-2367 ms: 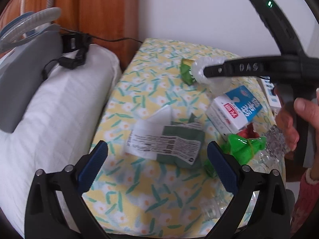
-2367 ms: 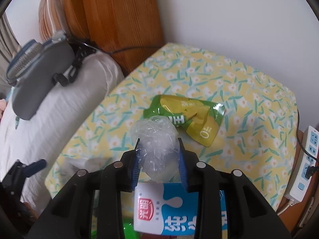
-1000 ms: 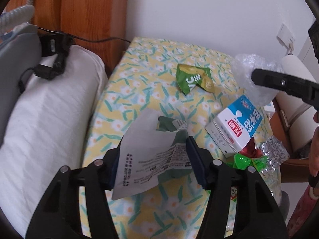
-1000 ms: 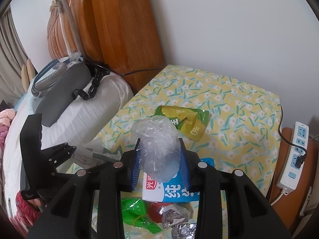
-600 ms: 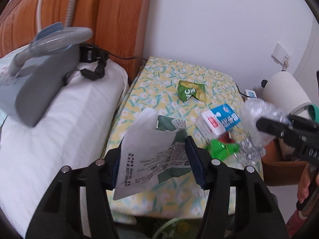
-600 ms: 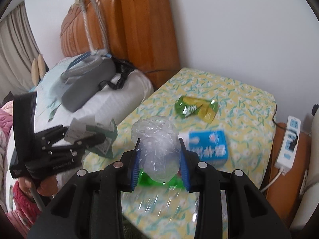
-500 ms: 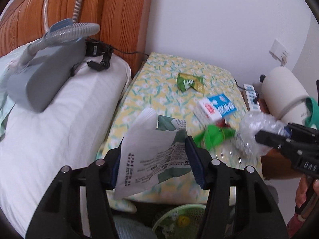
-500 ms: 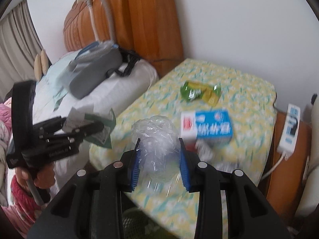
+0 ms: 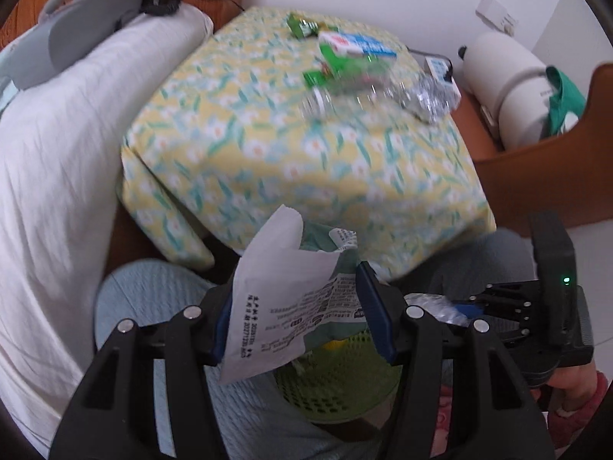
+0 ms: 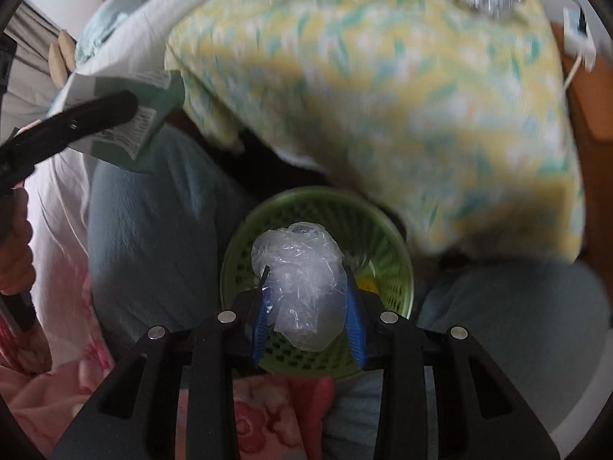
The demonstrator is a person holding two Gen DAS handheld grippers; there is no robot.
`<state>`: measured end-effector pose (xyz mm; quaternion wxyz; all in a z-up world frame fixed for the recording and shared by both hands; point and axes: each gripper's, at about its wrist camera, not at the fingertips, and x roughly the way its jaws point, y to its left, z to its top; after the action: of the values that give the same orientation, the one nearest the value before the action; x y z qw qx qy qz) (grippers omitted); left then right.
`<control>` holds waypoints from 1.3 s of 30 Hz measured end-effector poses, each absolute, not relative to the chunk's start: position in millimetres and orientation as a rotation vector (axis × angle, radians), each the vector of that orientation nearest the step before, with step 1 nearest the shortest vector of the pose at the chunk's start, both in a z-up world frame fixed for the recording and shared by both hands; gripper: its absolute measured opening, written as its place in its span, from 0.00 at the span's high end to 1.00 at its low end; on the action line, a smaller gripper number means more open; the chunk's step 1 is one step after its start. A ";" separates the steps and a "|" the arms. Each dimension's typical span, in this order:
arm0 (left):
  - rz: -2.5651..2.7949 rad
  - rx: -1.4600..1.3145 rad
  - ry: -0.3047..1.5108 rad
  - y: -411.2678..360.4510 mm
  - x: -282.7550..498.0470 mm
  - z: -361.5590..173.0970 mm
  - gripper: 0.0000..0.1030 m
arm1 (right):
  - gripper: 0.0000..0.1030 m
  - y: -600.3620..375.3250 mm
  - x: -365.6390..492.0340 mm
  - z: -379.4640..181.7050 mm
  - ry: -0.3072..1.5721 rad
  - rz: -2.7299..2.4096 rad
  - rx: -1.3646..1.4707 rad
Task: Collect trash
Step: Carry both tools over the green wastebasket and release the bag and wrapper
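Between the person's knees, on the floor below the near edge of the bench, stands a round green perforated plastic waste basket (image 10: 396, 245). Directly above its mouth the right hand-held gripper (image 10: 306, 308) clamps a crumpled clear plastic bag (image 10: 302, 287) between its blue pads, the wad bulging out above and below them. To the left, the left hand-held gripper (image 9: 297, 316) is closed on a torn white-and-green paper wrapper with printed black text (image 9: 283, 299), its white flap sticking up past the pads; this wrapper hangs over the basket's near-left side, beside the person's light blue trouser leg (image 9: 153, 291).

On the bench, covered by a yellow cloth with a white flower and green leaf pattern (image 9: 299, 153), more rubbish lies along the far edge and towards the far right corner: a small green snack packet (image 9: 302, 27), a white-and-blue milk carton (image 9: 356, 44), a bright green wrapper (image 9: 337, 67), a clear plastic bottle lying on its side (image 9: 345, 97) and a crinkled silver foil piece (image 9: 431, 97). All of these are blurred. A white pillow (image 9: 76, 122) lies just beside the bench's left edge.
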<state>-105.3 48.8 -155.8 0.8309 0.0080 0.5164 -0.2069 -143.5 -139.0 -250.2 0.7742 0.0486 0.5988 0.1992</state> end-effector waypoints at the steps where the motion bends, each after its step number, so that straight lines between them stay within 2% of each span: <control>1: -0.440 0.023 1.102 47.0 -109.3 -159.4 0.47 | 0.66 -138.1 -146.3 -255.1 1.306 0.429 0.105; 2: -0.443 0.030 1.110 45.4 -113.3 -162.7 0.47 | 0.59 -136.9 -148.8 -258.7 1.314 0.428 0.105; 3: -0.446 0.037 1.116 44.4 -116.0 -165.0 0.47 | 0.43 -136.5 -150.4 -259.0 1.312 0.420 0.101; 4: -0.448 0.042 1.121 43.2 -117.2 -166.4 0.47 | 0.35 -136.9 -151.9 -258.1 1.304 0.413 0.097; 5: -0.452 0.048 1.127 41.7 -119.6 -168.4 0.47 | 0.22 -137.9 -152.8 -253.6 1.284 0.395 0.087; 9: -0.473 0.070 1.141 34.6 -124.7 -173.0 0.47 | 0.12 -143.5 -154.7 -236.2 1.219 0.346 0.072; 19: -0.510 0.102 1.173 16.6 -133.8 -184.2 0.46 | 0.07 -178.1 -159.6 -220.4 1.158 0.247 0.075; 22: -0.522 0.102 1.174 14.8 -135.6 -184.4 0.34 | 0.07 -183.3 -157.7 -225.3 1.162 0.236 0.083; 24: -0.514 0.101 1.165 14.4 -136.9 -182.8 0.18 | 0.07 -183.7 -157.5 -226.6 1.163 0.233 0.086; 27: -0.508 0.108 1.158 13.7 -137.2 -181.2 0.11 | 0.07 -184.4 -158.6 -227.6 1.164 0.234 0.088; 39: -0.486 0.111 1.170 16.3 -135.2 -184.3 0.11 | 0.07 -178.6 -158.3 -232.8 1.184 0.234 0.087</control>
<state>-135.2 16.3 -184.3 0.8046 0.0518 0.5462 -0.2271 -158.3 -178.6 -232.8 0.8226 0.0409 0.5565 0.1098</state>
